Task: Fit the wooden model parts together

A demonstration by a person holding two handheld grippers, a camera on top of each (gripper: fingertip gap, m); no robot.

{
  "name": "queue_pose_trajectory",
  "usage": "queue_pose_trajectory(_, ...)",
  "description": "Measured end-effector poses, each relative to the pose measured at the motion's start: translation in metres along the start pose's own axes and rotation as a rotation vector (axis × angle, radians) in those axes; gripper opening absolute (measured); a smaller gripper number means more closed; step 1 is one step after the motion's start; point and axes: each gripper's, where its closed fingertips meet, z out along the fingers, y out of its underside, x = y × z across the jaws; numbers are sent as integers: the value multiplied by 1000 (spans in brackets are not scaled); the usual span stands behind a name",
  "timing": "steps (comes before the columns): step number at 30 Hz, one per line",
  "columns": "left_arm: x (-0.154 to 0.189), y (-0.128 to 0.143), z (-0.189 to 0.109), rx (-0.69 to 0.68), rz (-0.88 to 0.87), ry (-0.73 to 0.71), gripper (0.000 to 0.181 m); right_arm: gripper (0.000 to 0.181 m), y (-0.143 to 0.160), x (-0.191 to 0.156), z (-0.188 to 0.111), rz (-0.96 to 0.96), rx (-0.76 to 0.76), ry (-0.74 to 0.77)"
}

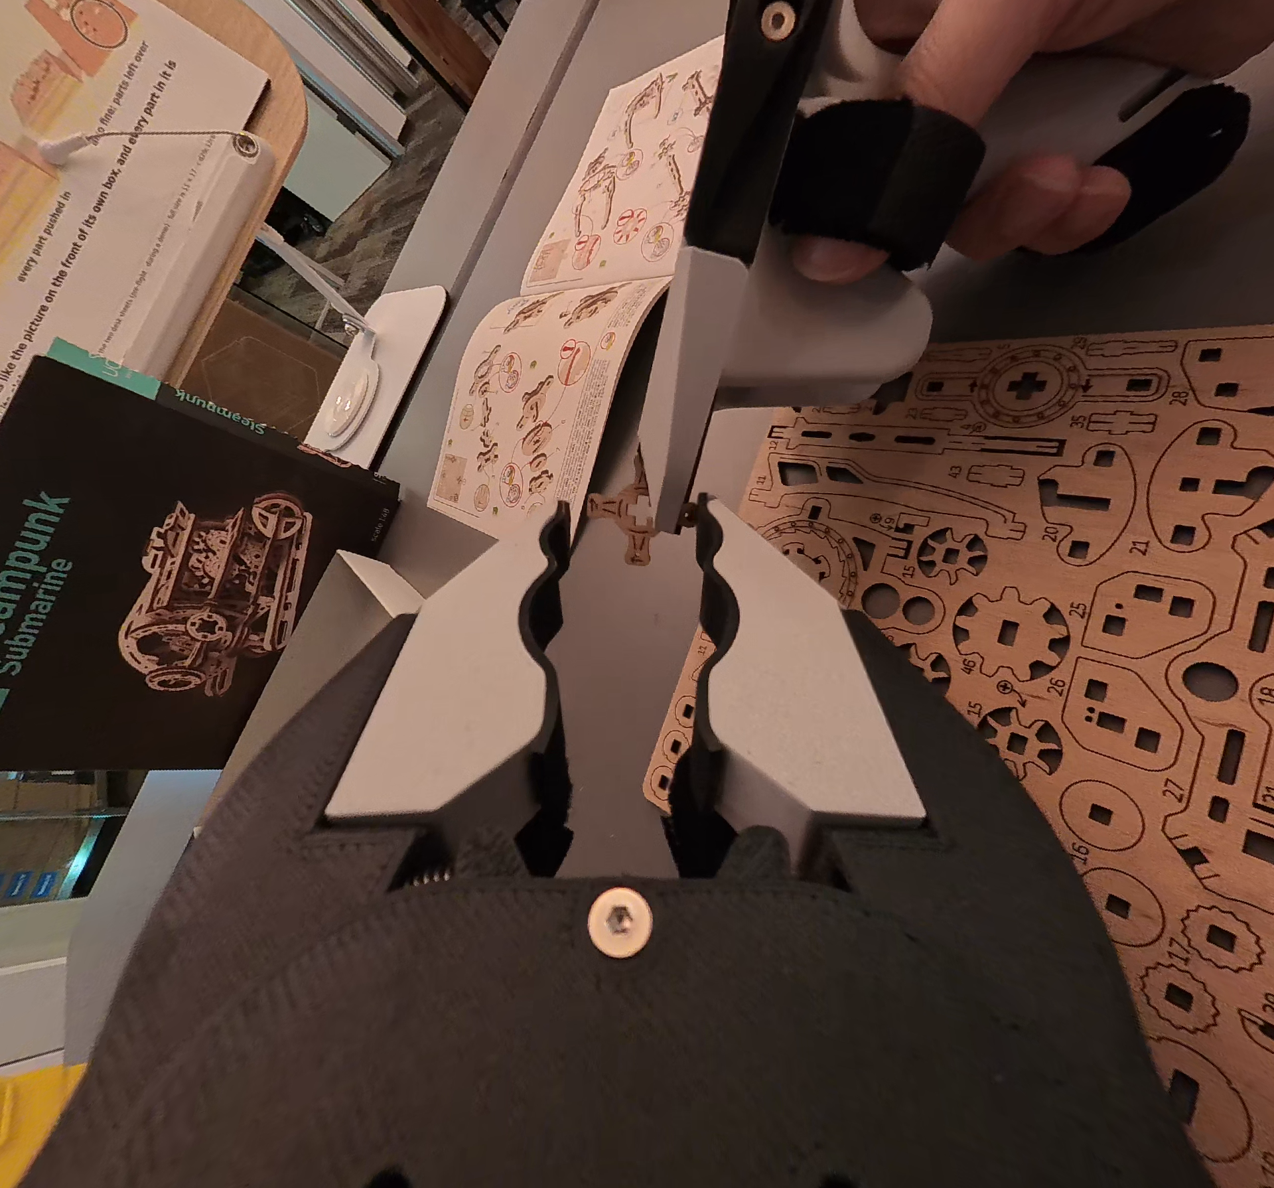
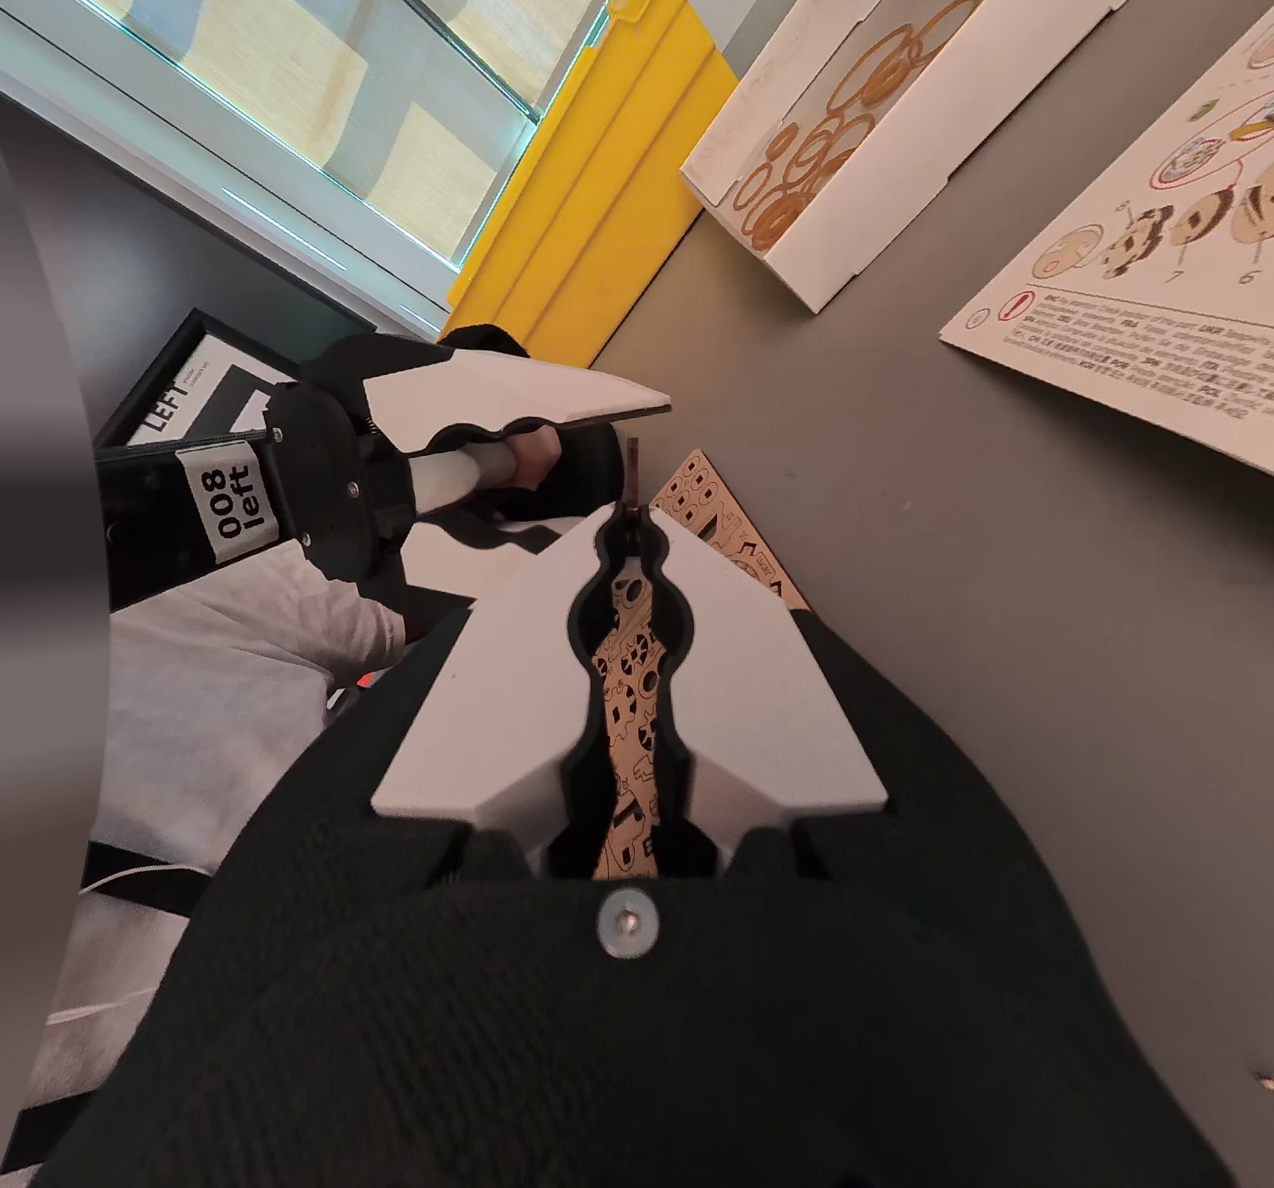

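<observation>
Right now my right gripper (image 2: 631, 524) pinches the cross-shaped wooden part (image 1: 631, 520) edge-on, long axis vertical — dead ahead of my left gripper (image 1: 634, 520), whose jaws gape, empty.

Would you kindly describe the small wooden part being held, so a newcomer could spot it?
Start at the big laser-cut plywood sheet on the grey table. Left of it, the right gripper pinches a small cross-shaped wooden piece. Unlike the sheet's parts, it is free and has a plus-shaped hole.

Close, facing wrist views – shared table (image 1: 620, 672)
</observation>
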Motion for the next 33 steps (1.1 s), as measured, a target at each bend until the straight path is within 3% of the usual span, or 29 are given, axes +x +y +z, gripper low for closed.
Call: queue_pose_trajectory(33, 6, 1, 1, -5, 27, 28, 29, 0, 3, 1, 1, -19, -16, 7)
